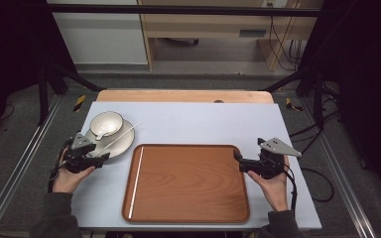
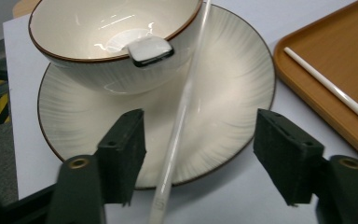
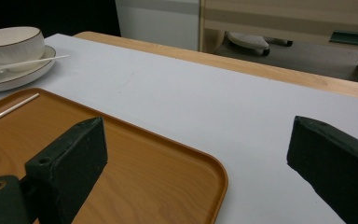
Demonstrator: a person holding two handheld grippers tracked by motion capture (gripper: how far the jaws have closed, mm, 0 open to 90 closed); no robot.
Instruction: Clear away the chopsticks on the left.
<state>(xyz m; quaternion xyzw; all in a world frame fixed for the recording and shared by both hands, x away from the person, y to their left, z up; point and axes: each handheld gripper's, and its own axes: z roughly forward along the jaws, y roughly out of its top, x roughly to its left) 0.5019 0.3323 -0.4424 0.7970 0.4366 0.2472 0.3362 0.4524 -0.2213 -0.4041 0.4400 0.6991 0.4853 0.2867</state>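
**Left gripper straddles the chopstick on the plate**

The left gripper stands at about nine o'clock of the rectangular brown wooden tray, its jaws partly open and straddling a slim white chopstick; the pads do not yet press on it. The chopstick lies slanted across the round cream plate with a dark rim, leaning against the cream bowl that sits on the plate, so one end is raised and easy to pinch. A white spoon rests in the bowl. A second white chopstick already lies along the tray's nine o'clock edge, likely the mate's destination. The right gripper waits at three o'clock by the tray's rim, jaws wide and empty, probably there to steady the tray.
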